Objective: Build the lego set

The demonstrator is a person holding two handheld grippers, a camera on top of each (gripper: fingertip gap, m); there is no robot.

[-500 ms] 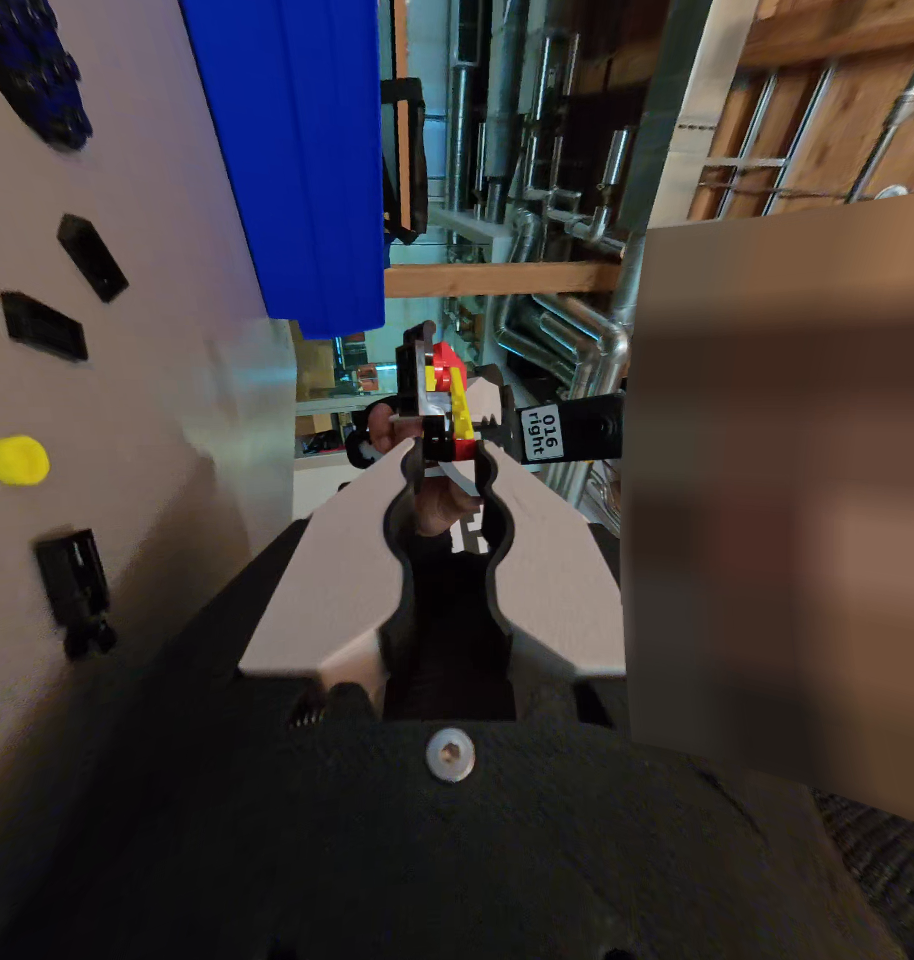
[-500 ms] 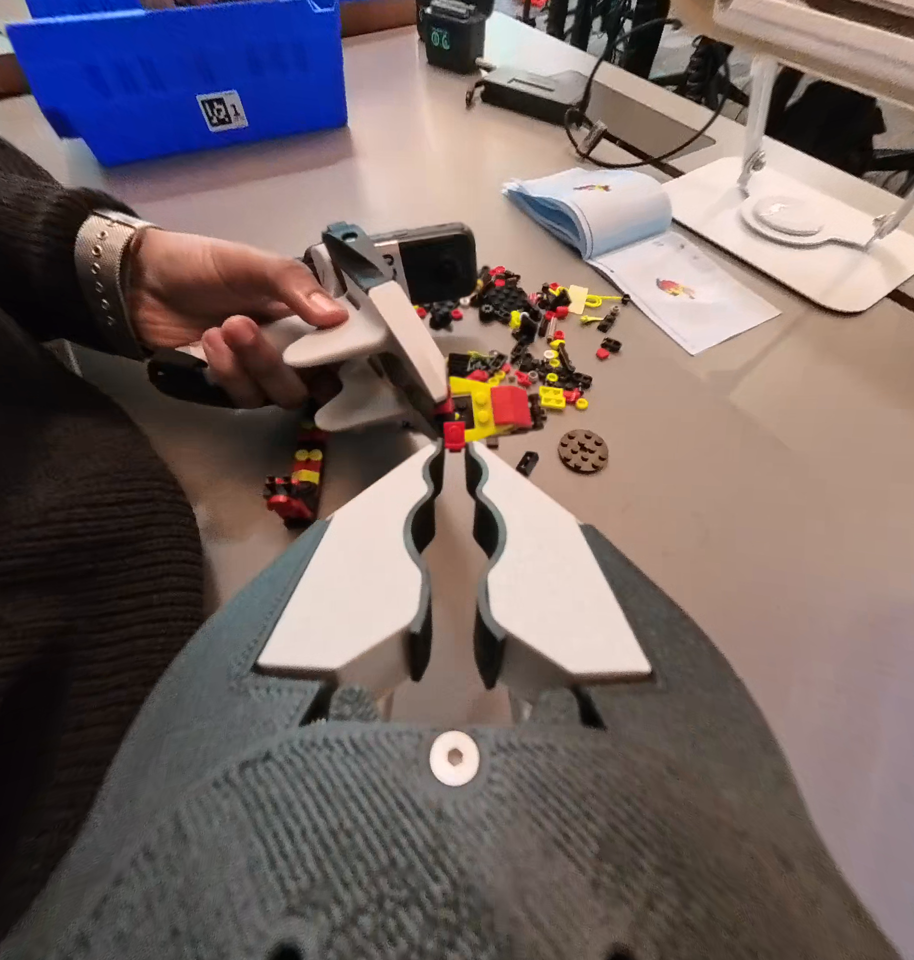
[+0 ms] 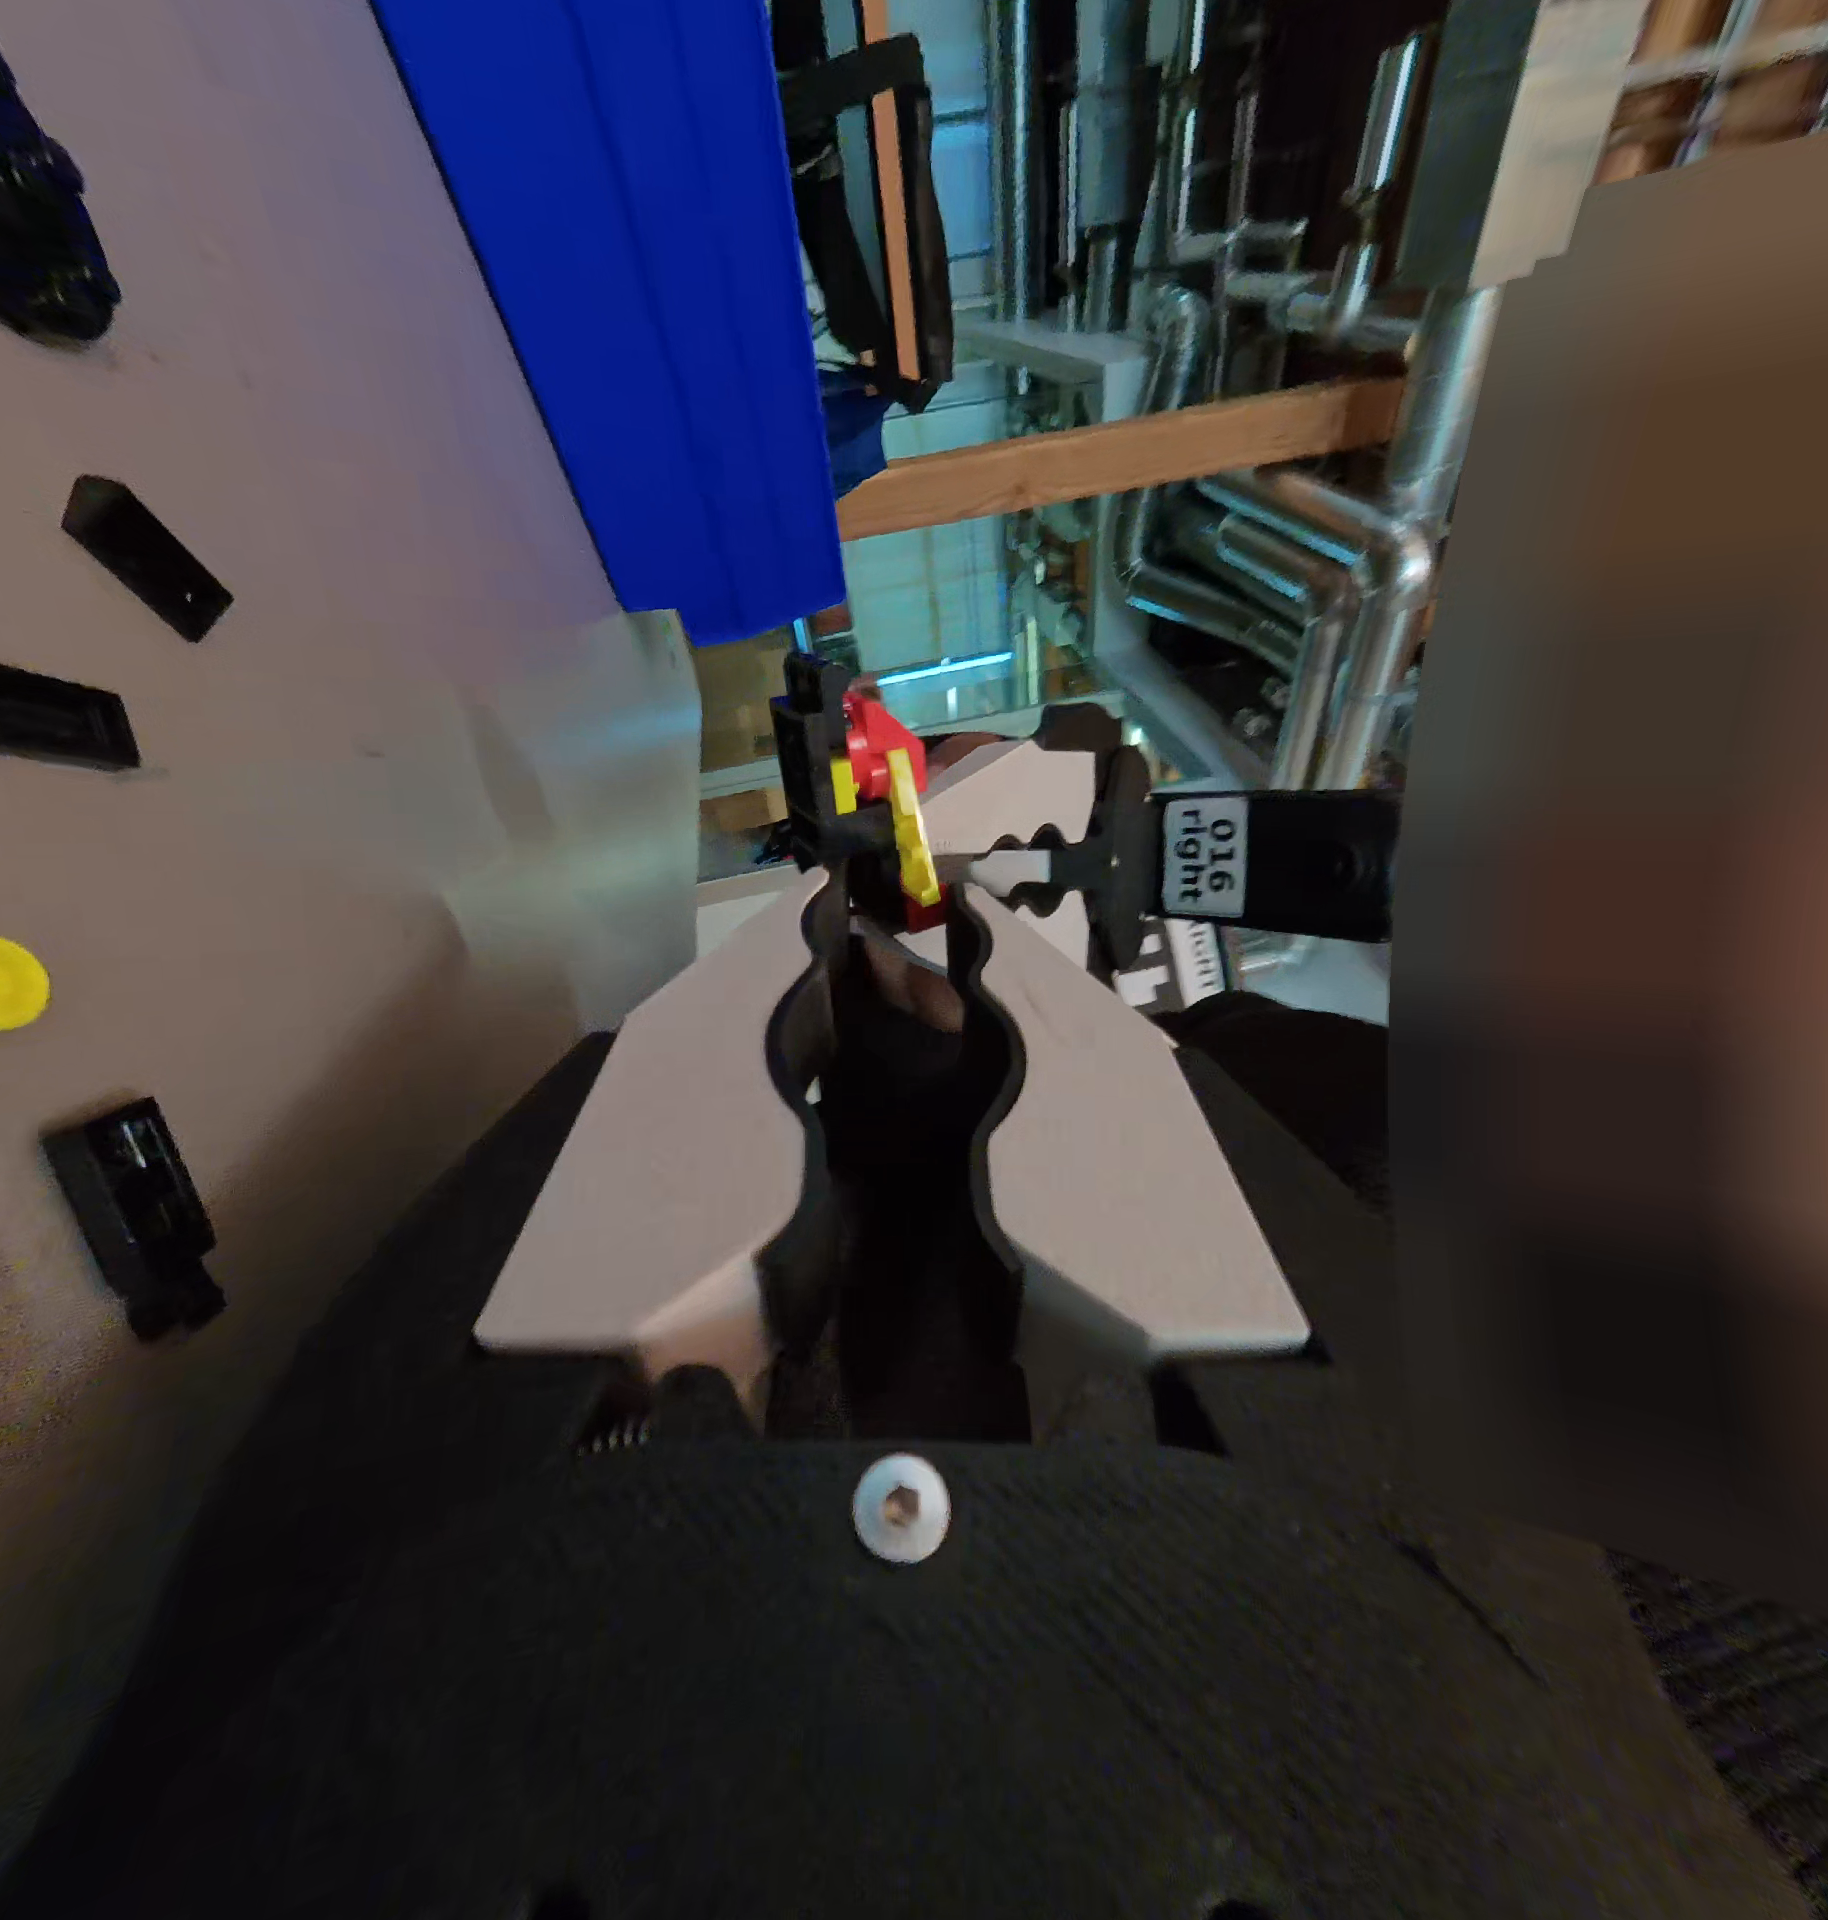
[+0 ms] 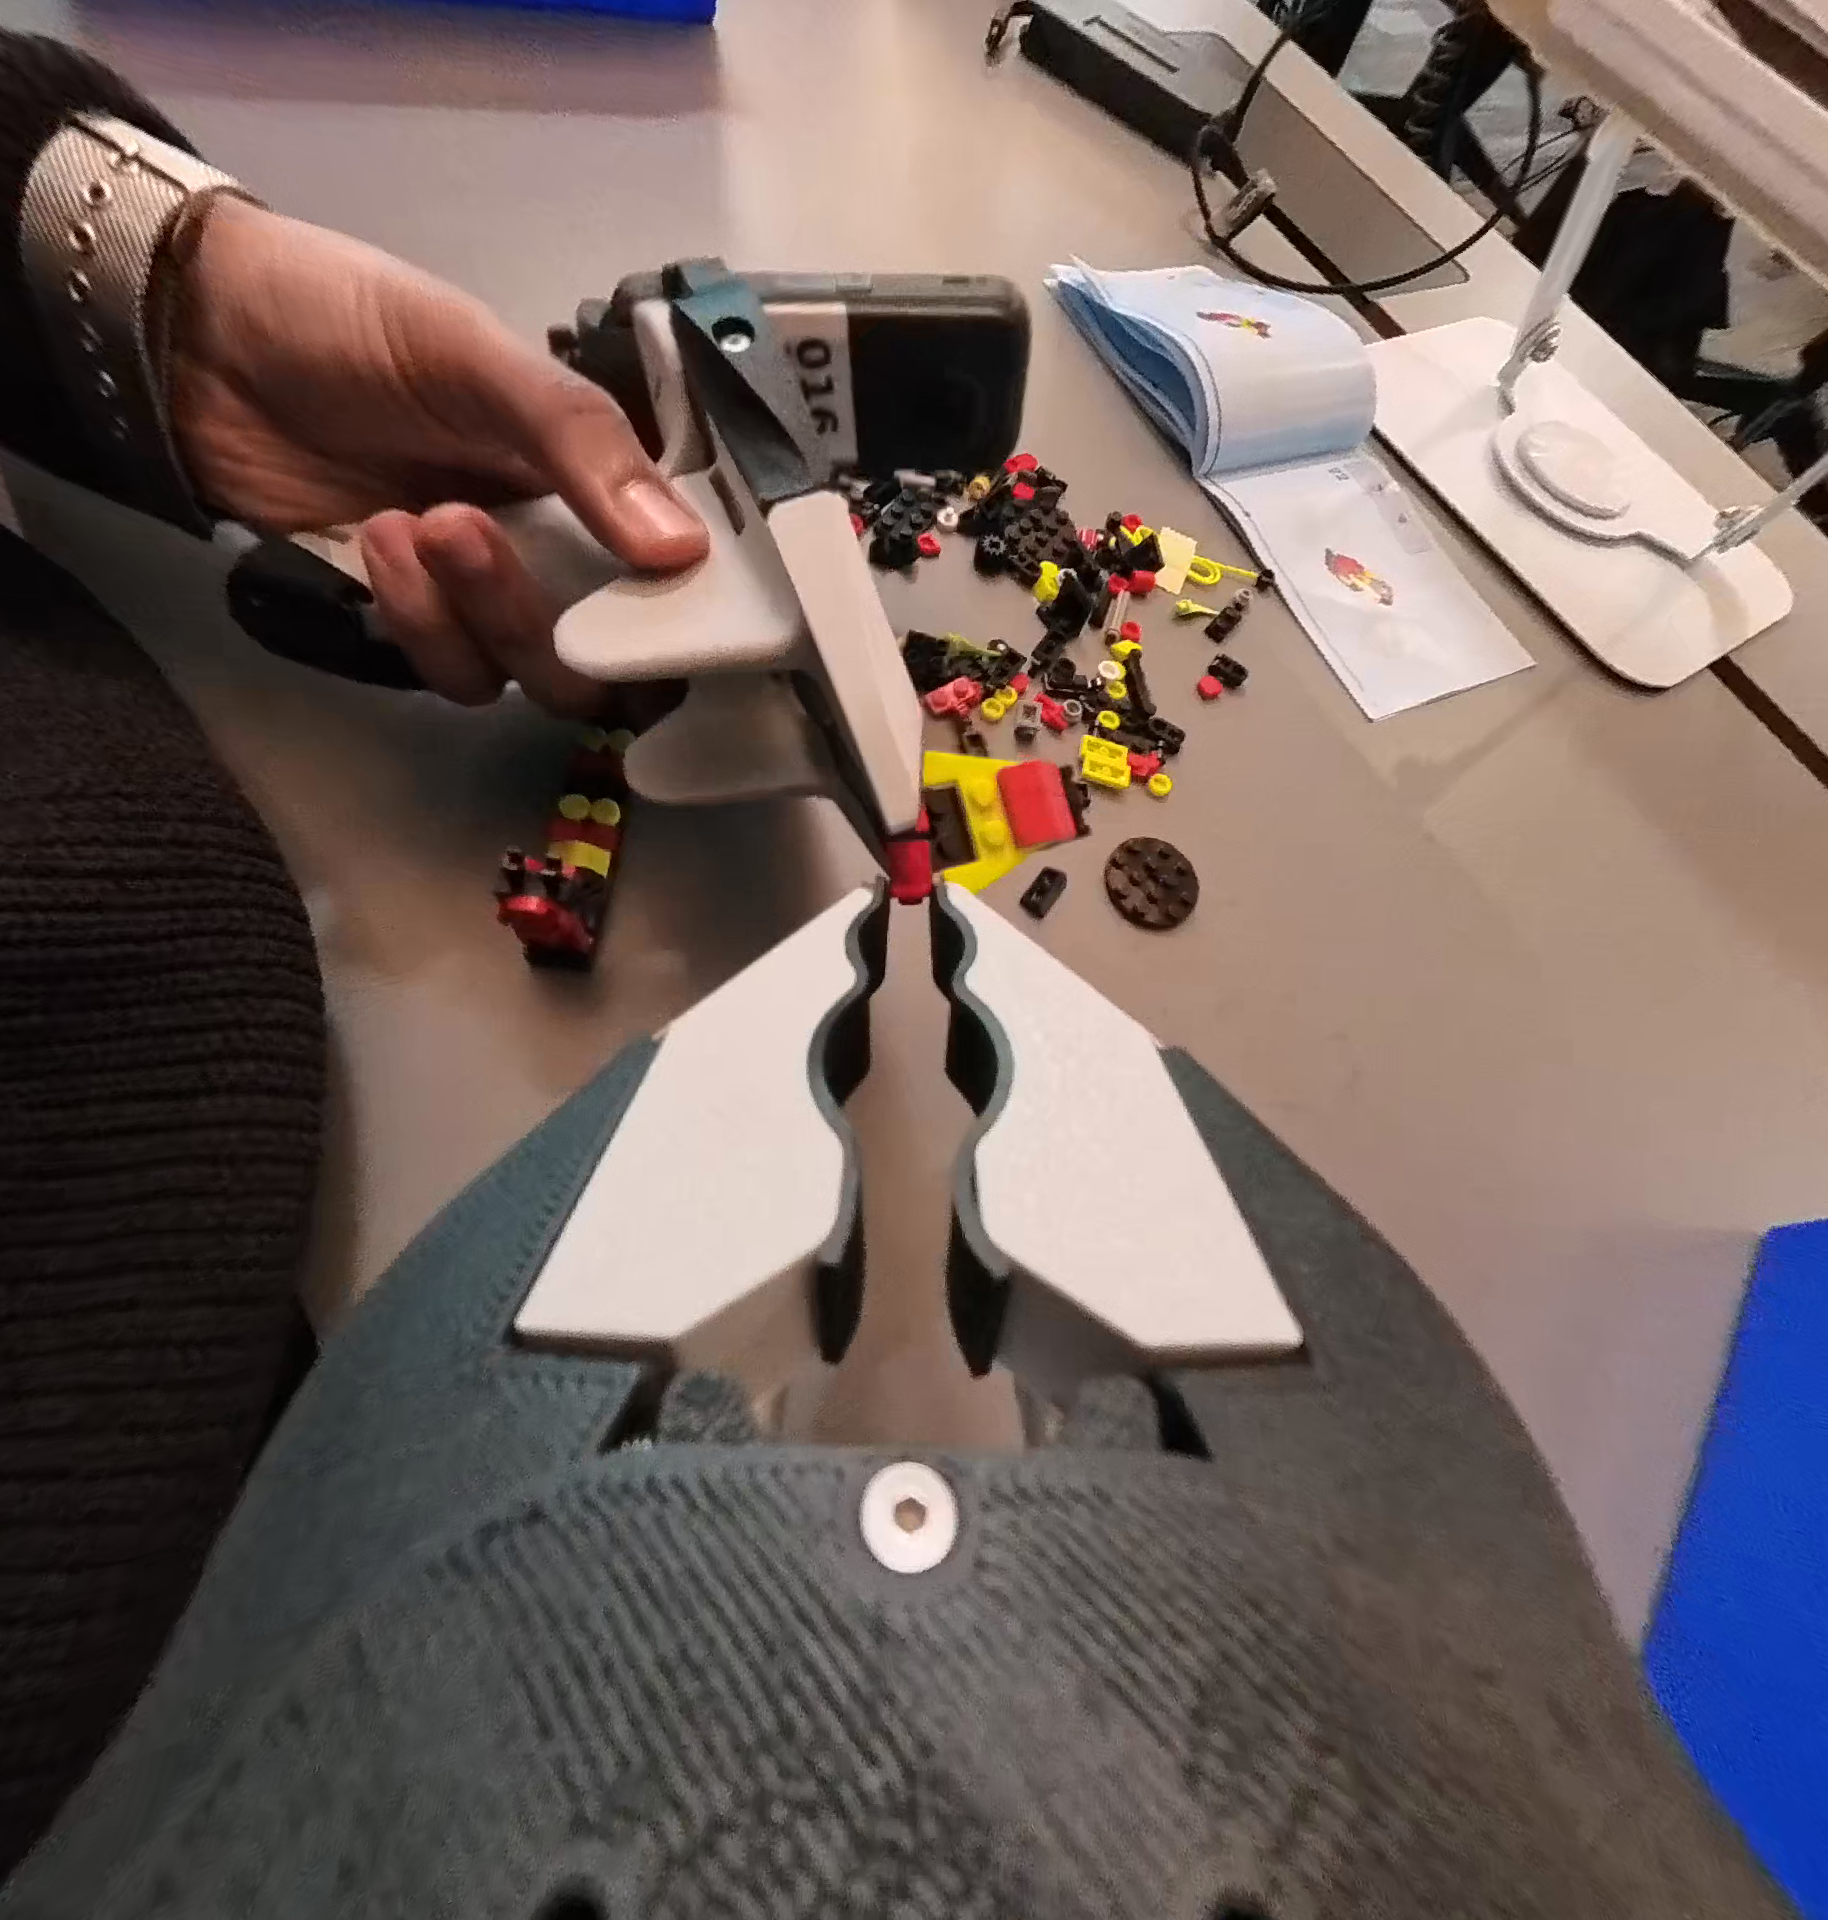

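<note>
Quick update from the remote seat: not much has changed in the last half second, but what has changed matters. Both rigs have swung a bit and the right wrist view now sits closer over the joint, with the blue bin (image 4: 1772,1558) sliding into the lower right corner. The grips themselves look the same as before. The left gripper (image 3: 889,904) has its fingers clamped on the half-built model (image 4: 1003,816), the yellow, red and black chunk, held up off the bench (image 4: 1409,1039) by the hand (image 4: 370,416) on the handle. The right gripper (image 4: 908,896) has its fingers nearly together, pinching what looks like a small red brick (image 4: 908,864) right at the tips, and that brick is touching the near corner of the model. From the left wrist view the right fingers come in edge-on from the side, so I can't tell if the studs are actually lined up. My read: I'm still in the mating step, re-angling for a straighter push, and the brick isn't seated yet. The loose parts pile (image 4: 1076,623) and the other striped sub-build (image 4: 567,862) are lying on the bench, so plenty of the set is left.
</note>
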